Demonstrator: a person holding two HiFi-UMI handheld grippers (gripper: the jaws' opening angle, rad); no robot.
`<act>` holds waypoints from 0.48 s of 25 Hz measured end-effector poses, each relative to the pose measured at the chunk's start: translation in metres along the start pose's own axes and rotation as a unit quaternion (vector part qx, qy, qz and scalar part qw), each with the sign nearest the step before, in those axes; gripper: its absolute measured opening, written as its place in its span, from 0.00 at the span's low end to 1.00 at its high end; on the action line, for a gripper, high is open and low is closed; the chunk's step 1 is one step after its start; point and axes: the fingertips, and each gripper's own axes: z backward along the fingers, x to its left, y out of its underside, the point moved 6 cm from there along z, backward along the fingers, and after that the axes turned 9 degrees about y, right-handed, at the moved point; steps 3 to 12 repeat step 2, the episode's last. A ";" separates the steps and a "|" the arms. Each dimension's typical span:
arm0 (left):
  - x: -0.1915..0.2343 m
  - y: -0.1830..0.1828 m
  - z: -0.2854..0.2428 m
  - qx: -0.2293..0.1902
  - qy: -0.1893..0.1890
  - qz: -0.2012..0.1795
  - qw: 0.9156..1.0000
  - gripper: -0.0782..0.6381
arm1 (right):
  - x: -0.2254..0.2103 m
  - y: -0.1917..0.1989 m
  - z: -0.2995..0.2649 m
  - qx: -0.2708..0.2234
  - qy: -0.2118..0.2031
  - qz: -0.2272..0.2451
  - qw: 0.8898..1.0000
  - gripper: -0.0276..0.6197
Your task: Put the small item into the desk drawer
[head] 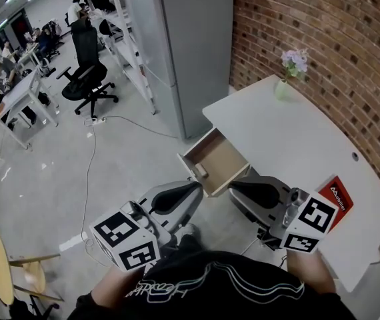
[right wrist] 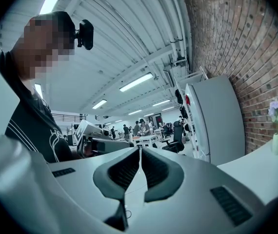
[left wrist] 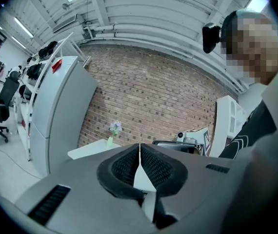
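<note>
My left gripper (head: 196,187) and right gripper (head: 234,187) are both pressed together on nothing. A small pale block (head: 201,172) (the item, I judge) lies in the open drawer (head: 225,155) at the desk's (head: 297,145) near edge. I'd push the drawer front squarely and slowly.

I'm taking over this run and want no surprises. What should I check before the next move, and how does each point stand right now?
1. Drawer open: ok, it is pulled out from the desk.
2. Left gripper free: ok, jaws together on nothing.
3. Right gripper free: ok, jaws together on nothing.
4. Item already in the drawer: cannot tell; a small pale thing lies inside near one wall, too small to identify.
5. Red packet not held: ok, it lies flat on the desk.
</note>
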 end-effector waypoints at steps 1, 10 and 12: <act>-0.001 0.000 0.000 0.000 0.001 0.000 1.000 0.15 | 0.001 0.000 0.001 0.000 0.001 0.000 1.000 0.12; -0.002 0.001 0.000 0.000 0.001 -0.001 1.000 0.15 | 0.001 0.000 0.001 0.000 0.001 0.000 1.000 0.12; -0.002 0.001 0.000 0.000 0.001 -0.001 1.000 0.15 | 0.001 0.000 0.001 0.000 0.001 0.000 1.000 0.12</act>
